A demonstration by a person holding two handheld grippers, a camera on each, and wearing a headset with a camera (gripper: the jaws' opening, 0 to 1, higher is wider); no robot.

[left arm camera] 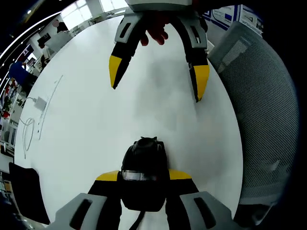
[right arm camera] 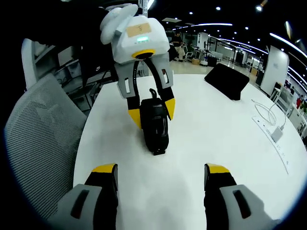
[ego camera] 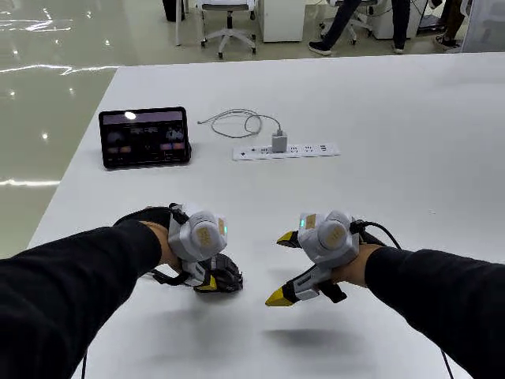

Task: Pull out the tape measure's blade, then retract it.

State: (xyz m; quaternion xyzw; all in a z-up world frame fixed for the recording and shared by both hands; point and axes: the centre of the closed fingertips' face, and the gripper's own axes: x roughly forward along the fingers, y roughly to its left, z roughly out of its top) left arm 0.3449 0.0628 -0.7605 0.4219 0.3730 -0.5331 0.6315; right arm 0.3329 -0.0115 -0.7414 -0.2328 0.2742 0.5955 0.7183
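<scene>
Left gripper (left arm camera: 144, 176) clenched on tape measure (left arm camera: 143, 158); right gripper (ego camera: 280, 268) released, facing it | step 1: blade not yet out | next: pinch blade tip, pull

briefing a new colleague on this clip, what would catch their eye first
The left gripper, at the near side of the white table, is clamped on a black tape measure, blade not pulled out. The right gripper faces it, jaws wide open, apart from it. Farther back lie a dark tablet and a power strip.

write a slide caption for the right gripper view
Left gripper clamps the black tape measure on the white table; right gripper open.
</scene>
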